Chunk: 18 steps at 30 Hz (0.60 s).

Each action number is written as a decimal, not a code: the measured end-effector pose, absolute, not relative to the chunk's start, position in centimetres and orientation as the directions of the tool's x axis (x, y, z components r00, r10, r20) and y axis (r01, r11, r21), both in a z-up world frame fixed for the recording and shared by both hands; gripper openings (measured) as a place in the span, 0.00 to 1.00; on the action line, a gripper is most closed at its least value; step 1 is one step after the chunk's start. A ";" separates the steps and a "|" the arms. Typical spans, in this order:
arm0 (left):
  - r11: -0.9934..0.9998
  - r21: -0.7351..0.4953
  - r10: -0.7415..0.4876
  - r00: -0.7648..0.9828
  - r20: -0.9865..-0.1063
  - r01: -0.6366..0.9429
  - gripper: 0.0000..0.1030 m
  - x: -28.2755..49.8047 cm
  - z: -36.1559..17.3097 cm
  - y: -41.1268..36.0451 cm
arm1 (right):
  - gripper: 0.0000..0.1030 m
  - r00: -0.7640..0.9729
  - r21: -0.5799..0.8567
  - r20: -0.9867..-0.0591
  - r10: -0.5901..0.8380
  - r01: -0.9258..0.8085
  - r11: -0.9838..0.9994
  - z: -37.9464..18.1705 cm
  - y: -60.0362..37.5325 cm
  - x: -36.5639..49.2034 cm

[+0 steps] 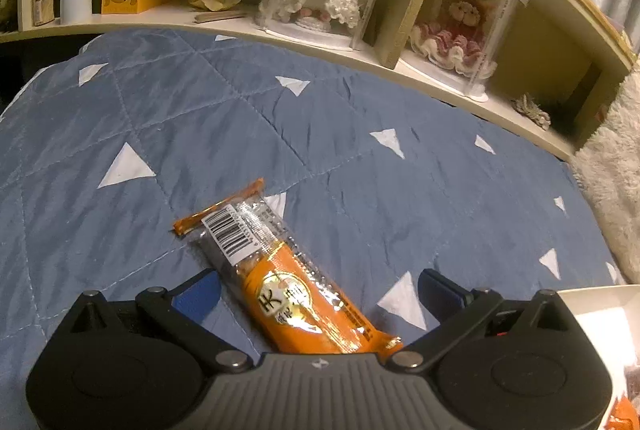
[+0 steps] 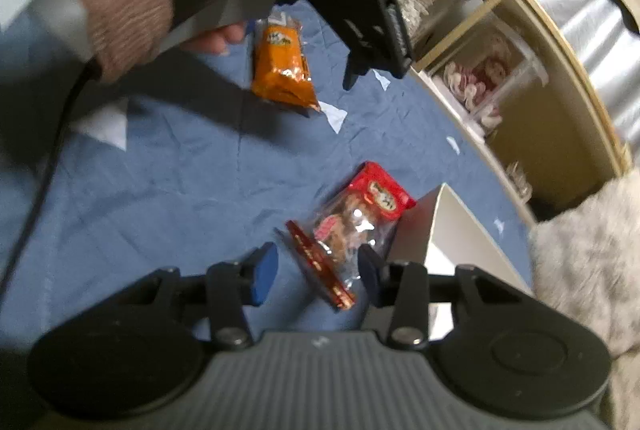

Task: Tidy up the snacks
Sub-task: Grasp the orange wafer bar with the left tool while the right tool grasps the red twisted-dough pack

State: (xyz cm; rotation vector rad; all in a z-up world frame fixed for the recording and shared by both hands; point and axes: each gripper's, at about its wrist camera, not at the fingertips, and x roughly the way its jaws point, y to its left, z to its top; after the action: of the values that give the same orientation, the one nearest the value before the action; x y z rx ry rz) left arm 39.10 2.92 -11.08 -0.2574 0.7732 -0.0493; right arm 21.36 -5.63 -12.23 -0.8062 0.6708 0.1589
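left gripper [image 1: 318, 294] jaws spread wide, orange snack pack [image 1: 280, 270] lying between them untouched; right gripper [image 2: 318, 272] jaws spread, red snack pack [image 2: 352, 226] between them

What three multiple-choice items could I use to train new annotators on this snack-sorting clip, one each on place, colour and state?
1. Where does the orange snack pack lie?
A. On the blue quilt, between the left tongs
B. On the wooden shelf
C. Inside the white box

2. What colour is the pack between the right tongs?
A. Green
B. Red and clear
C. Yellow

3. How do the left tongs stand?
A. Shut on the orange pack
B. Open, either side of it
C. Out of view

Key: 1 A, quilt fabric shows all round the pack. 2 B, the red snack pack has a clear middle. 3 B, gaps show beside both pads.
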 end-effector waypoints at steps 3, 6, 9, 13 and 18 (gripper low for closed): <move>0.977 -0.206 -0.100 0.726 -0.680 -0.059 1.00 39.1 -11.7 2.6 | 0.41 0.783 -0.652 -0.604 -0.149 -0.377 0.658 -13.0 -5.5 22.1; 0.982 -0.177 -0.077 0.726 -0.684 -0.062 1.00 39.1 -11.8 2.3 | 0.30 0.804 -0.708 -0.572 -0.164 -0.383 0.594 -13.7 -4.7 22.1; 0.986 -0.139 -0.034 0.710 -0.703 -0.091 1.00 39.1 -11.7 2.3 | 0.28 0.814 -0.724 -0.559 -0.159 -0.386 0.572 -13.8 -4.5 21.6; 0.987 -0.107 0.001 0.679 -0.734 -0.117 1.00 38.7 -11.7 2.6 | 0.25 0.811 -0.690 -0.574 -0.114 -0.404 0.600 -12.6 -4.7 20.9; 0.986 -0.108 -0.001 0.641 -0.767 -0.127 1.00 37.9 -11.7 2.9 | 0.23 0.797 -0.653 -0.602 -0.046 -0.458 0.603 -11.3 -4.7 19.8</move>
State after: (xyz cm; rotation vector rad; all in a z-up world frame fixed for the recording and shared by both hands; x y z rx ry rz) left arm 37.89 2.94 -11.69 -0.1578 0.8729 0.0722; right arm 19.80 -4.70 -11.31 -0.9045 0.6200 0.2575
